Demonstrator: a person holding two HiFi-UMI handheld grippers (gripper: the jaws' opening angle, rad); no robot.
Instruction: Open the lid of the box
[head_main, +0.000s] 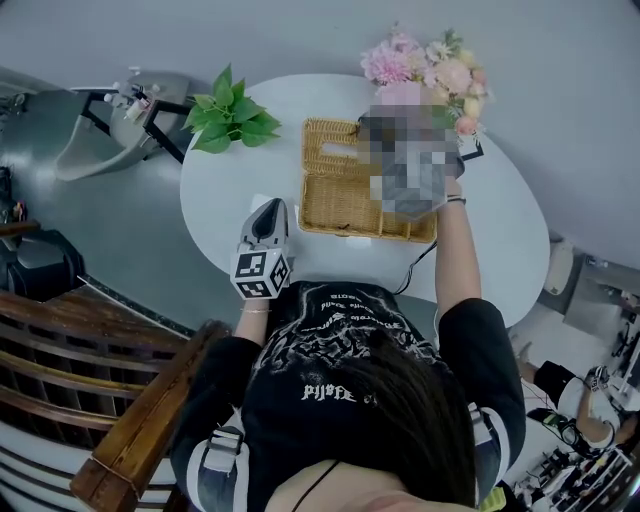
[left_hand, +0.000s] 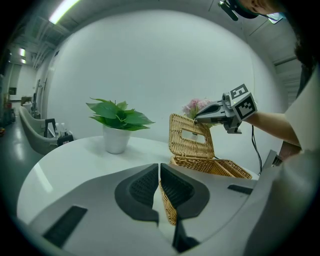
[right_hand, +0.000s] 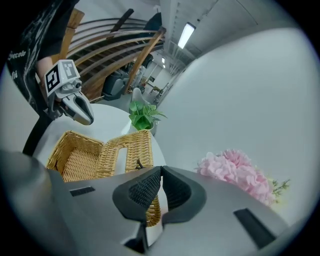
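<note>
Here, the wicker box (head_main: 345, 205) is set mid-tabletop (head_main: 225, 195), its lid (left_hand: 190, 137) raised upright at 12 o'clock and pinched at the rim by the right tool (right_hand: 160, 170). The left tool (left_hand: 159, 166), closed on nothing, is held at the box's 8 o'clock.

The box (head_main: 345, 205) is a shallow rectangular basket of light tan wicker, resting flat on the white round table (head_main: 240, 180), toward its far side; its mouth is uncovered and the woven floor inside shows bare. The lid (left_hand: 191, 137) – the same wicker, with a rectangular slot cut through its middle – is raised and joined to the box along one long side; in the left gripper view it stands nearly upright, leaning slightly back from the opening, its slot facing outward. Its free top edge sits between the closed jaws of the right gripper (right_hand: 161, 172); the box's long walls run parallel to the near table edge.
</note>
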